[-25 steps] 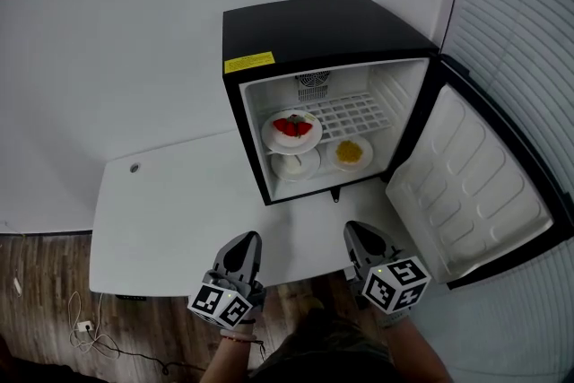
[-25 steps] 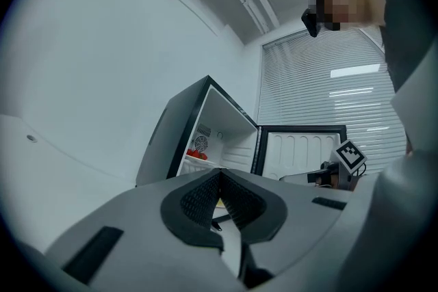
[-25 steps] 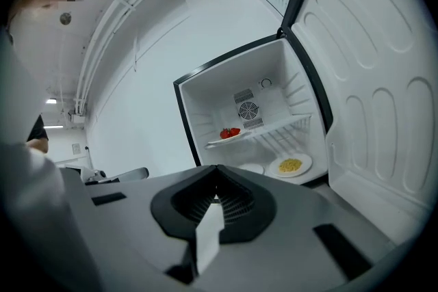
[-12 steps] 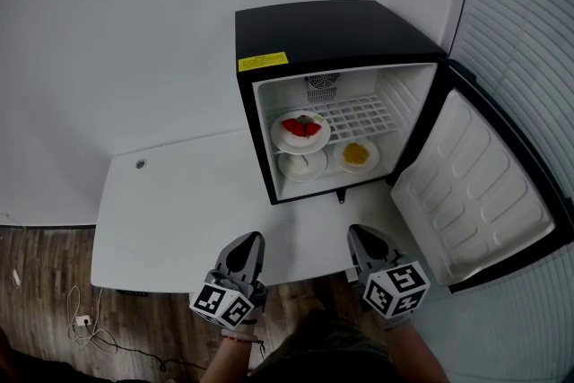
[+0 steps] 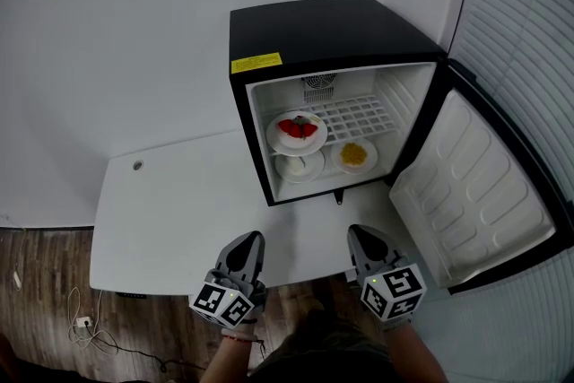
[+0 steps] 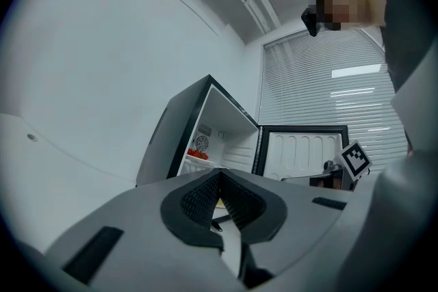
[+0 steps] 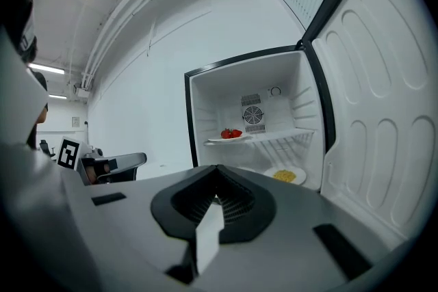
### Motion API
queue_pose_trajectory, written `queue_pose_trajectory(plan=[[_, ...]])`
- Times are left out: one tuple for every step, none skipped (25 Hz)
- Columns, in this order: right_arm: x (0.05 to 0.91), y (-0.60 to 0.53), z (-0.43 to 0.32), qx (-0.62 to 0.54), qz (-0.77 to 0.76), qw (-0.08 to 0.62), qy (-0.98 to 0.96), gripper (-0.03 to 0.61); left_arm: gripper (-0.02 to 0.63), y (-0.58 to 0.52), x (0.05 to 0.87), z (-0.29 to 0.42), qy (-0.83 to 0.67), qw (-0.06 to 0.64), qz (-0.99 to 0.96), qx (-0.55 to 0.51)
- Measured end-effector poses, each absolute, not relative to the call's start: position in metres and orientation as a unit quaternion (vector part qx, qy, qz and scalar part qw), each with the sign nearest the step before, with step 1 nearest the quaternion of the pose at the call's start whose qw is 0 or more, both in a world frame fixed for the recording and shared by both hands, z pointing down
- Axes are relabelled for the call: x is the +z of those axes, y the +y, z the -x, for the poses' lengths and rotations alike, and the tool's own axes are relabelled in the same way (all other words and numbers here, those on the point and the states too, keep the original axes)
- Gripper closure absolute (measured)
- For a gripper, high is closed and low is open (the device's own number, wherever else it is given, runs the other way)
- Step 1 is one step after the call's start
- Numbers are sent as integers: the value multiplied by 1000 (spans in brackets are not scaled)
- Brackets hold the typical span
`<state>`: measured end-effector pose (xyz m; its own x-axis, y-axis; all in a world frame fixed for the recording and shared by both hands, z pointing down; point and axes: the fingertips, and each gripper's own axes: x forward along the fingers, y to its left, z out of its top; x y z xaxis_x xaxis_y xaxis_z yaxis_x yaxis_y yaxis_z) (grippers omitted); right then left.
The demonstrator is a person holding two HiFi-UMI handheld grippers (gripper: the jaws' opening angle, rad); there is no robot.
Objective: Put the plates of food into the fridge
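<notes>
The left hand-held gripper (image 5: 247, 241) has its two jaws pressed together at the tips, and nothing is between them. The right hand-held gripper (image 5: 362, 235) is the same: its jaws are closed against each other and it carries nothing. Both are held side by side over the near edge of the white counter (image 5: 170, 211), each with its marker cube toward the person, and both point toward the fridge (image 5: 332, 31), which is well apart from them. The fridge is a small black one that stands on the far right part of the counter. Its door (image 5: 475, 193) is swung wide open to the right, so the white inside is fully in view. On the wire shelf (image 5: 363, 114), at its left front part, lies a white plate with red strawberries (image 5: 296, 130). Under this shelf, on the bottom of the fridge, lie two more plates close beside each other: at the left a white plate (image 5: 300, 165) with something pale that I cannot make out, and at the right a plate with yellow food (image 5: 354, 155). A round fan grille (image 5: 318, 87) sits in the back wall above the shelf, and a yellow label (image 5: 256, 63) is on the front top edge of the fridge. Behind the counter is a plain white wall, at the right are window blinds (image 5: 529, 49), and at the lower left is a wooden floor (image 5: 45, 282) with some cables (image 5: 85, 327).
</notes>
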<state>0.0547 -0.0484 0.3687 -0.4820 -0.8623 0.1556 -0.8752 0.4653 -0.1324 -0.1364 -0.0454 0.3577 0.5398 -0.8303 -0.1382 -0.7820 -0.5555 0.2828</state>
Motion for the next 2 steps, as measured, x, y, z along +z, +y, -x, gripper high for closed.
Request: queue_pose_trajectory(plan=[[369, -49, -56, 97, -508, 33, -855, 574, 607, -47, 358, 135, -462, 94, -873, -129], [369, -50, -57, 97, -509, 33, -855, 574, 607, -48, 359, 134, -461, 95, -873, -129]])
